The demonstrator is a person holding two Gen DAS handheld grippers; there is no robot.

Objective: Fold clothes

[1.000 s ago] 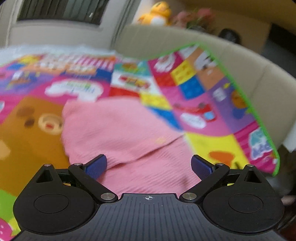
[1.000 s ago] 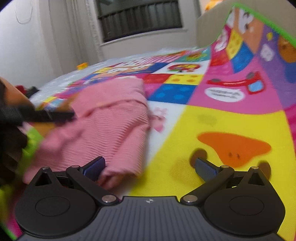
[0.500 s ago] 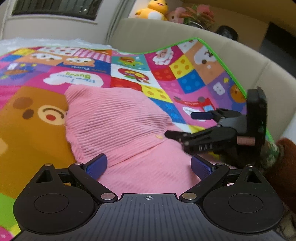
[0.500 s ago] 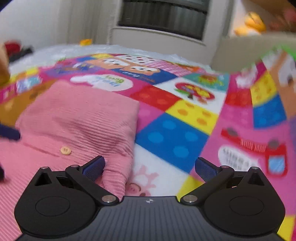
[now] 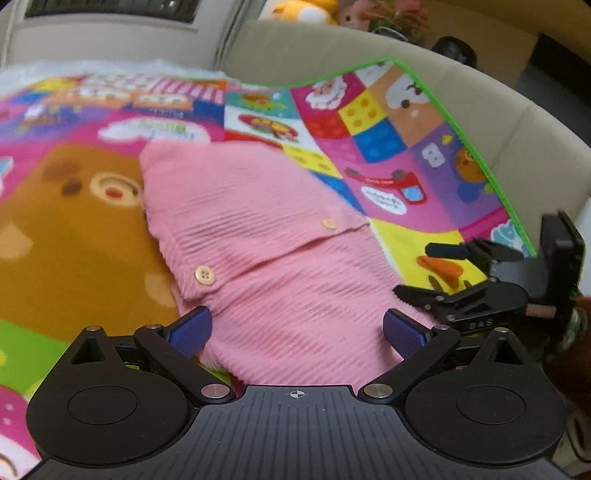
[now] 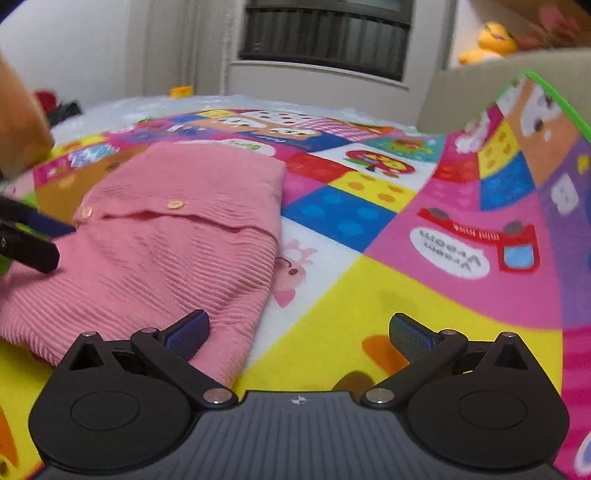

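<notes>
On the play mat (image 5: 399, 140), both the left gripper (image 5: 295, 328) and right gripper (image 6: 299, 334) are hovering wide open and empty over the pink cardigan (image 5: 266, 236), risking a shallow pinch unfolding it.

1. A home living room or playroom: a colourful children's play mat (image 5: 388, 173) with cartoon pictures spreads ahead of both grippers.
2. A beige sofa (image 5: 491, 107) backs the mat's far right edge.
3. Plush toys (image 5: 299, 9) sit beyond the sofa.
4. A window (image 6: 325, 37) lies straight ahead.

Ribbed pink cardigan (image 5: 273, 258), multicoloured cartoon-patchwork mat (image 5: 388, 140)
</notes>
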